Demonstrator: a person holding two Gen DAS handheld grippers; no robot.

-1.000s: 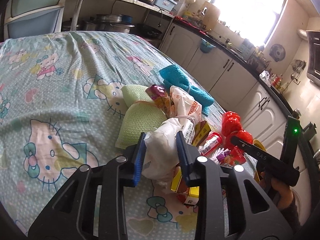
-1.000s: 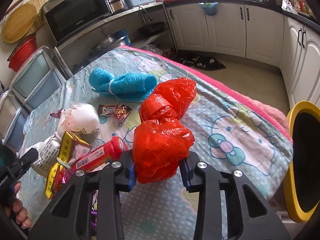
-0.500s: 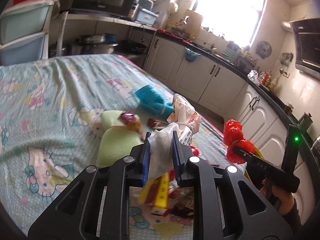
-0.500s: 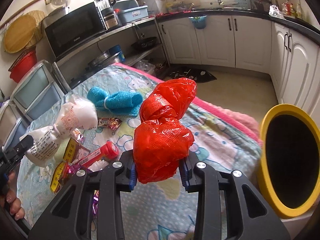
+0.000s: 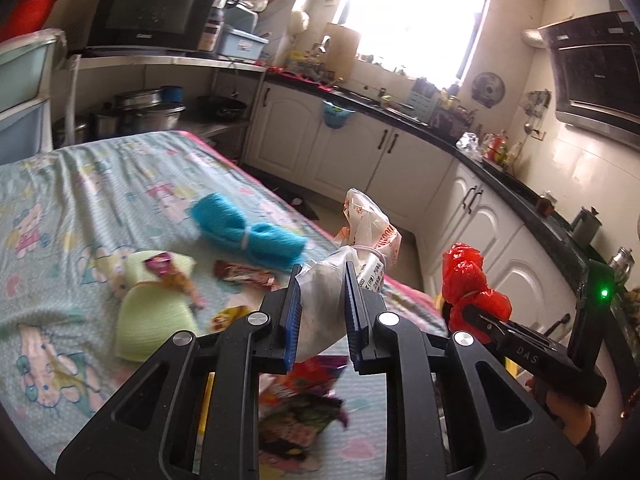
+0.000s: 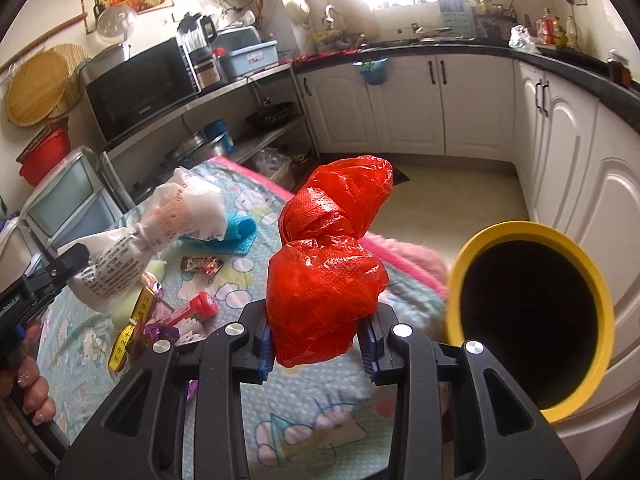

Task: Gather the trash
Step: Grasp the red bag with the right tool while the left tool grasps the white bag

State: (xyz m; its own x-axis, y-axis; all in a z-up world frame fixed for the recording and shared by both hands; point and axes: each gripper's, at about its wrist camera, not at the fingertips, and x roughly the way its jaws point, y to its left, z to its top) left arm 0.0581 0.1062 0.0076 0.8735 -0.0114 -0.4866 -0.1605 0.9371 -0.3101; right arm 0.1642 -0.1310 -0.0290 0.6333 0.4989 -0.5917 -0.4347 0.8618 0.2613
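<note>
Left wrist view: the left gripper (image 5: pixel 320 312) has its blue pads closed tight on the lower part of a white plastic bag (image 5: pixel 362 240), tied at the middle with a band; its jaws have just been closing on the bag, which is held up off the table (image 5: pixel 52 184) above the table's near edge. To the right, the right gripper (image 5: pixel 464 312) clamps a knotted red plastic bag (image 5: pixel 470 280), also lifted clear, out past the table's pink-trimmed right edge. In the right wrist view the red plastic bag (image 6: pixel 328 264) fills the narrow gap between the pads of the right gripper (image 6: pixel 318 344), and a yellow-rimmed bin (image 6: pixel 460 276) with a dark inside stands just off the table's edge, to the right of the bag. On the cartoon-print cloth lie a blue rolled towel (image 5: pixel 248 232) toward the far right edge, a pale green cloth (image 5: pixel 152 320) toward the middle, a brown snack wrapper (image 6: pixel 201 265), a red tube (image 6: pixel 196 308) and a heap of bright wrappers (image 5: pixel 304 404) at the near edge.
</note>
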